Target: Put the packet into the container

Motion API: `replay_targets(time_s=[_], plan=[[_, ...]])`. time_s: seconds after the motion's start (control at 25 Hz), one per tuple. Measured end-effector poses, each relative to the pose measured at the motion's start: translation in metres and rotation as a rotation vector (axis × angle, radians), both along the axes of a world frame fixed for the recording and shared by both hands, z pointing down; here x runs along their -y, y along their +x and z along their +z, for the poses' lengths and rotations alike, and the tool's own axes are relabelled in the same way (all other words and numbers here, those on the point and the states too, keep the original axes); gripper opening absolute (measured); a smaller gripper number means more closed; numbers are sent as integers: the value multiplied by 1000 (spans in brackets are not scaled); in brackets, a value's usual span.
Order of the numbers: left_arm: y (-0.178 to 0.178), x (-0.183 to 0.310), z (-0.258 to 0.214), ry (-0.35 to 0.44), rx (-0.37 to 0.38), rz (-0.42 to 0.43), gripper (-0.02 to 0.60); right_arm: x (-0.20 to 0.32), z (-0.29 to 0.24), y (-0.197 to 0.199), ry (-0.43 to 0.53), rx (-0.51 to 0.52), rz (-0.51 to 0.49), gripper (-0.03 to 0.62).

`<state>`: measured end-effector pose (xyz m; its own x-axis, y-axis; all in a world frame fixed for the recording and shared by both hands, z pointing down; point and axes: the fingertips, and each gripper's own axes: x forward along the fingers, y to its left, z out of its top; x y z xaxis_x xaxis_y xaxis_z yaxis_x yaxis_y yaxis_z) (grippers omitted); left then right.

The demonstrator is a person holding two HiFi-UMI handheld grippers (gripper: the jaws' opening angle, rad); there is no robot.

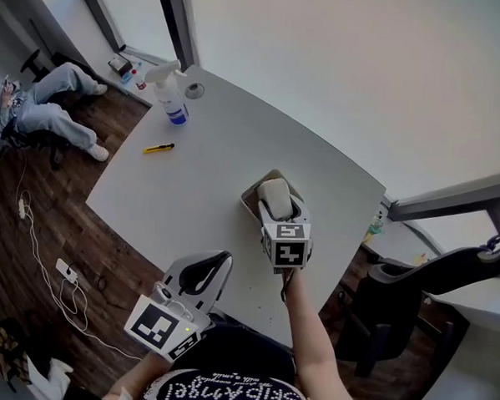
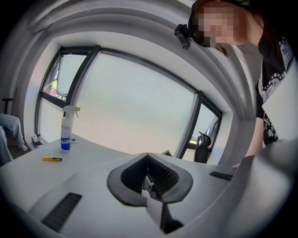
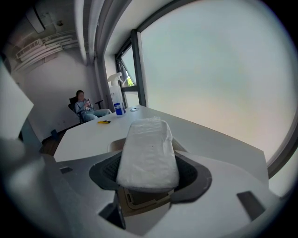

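A white plastic-wrapped packet (image 1: 275, 195) (image 3: 149, 148) lies lengthwise between the jaws of my right gripper (image 1: 277, 208) (image 3: 149, 173), which is shut on it. The packet hangs just above a shallow beige container (image 1: 250, 193) (image 3: 115, 144) that stands on the white table (image 1: 209, 176) near its right side. Most of the container is hidden under the packet and the gripper. My left gripper (image 1: 203, 273) (image 2: 148, 157) hovers over the table's near edge, its jaws shut together with nothing between them.
A spray bottle (image 1: 173, 99) (image 2: 66, 130) and a round grommet (image 1: 194, 90) are at the table's far corner, with a yellow cutter (image 1: 159, 148) (image 2: 52, 159) nearby. A seated person (image 1: 38, 100) is far left. An office chair (image 1: 412, 304) stands right; cables (image 1: 47, 251) lie on the floor.
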<state>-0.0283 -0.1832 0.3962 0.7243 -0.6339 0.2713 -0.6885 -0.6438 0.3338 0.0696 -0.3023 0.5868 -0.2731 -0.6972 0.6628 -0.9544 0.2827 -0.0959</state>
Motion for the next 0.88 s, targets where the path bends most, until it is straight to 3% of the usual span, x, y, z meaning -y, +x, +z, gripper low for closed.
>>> replay_targets(time_s=[0.28,0.88], plan=[[1,-1,-1,3,-7,9,8,-1,7,-4,-44,-69,-45,281],[-3,-6,-17,8,-31,51,8,4,8,-12,-16,-140,-42,281]])
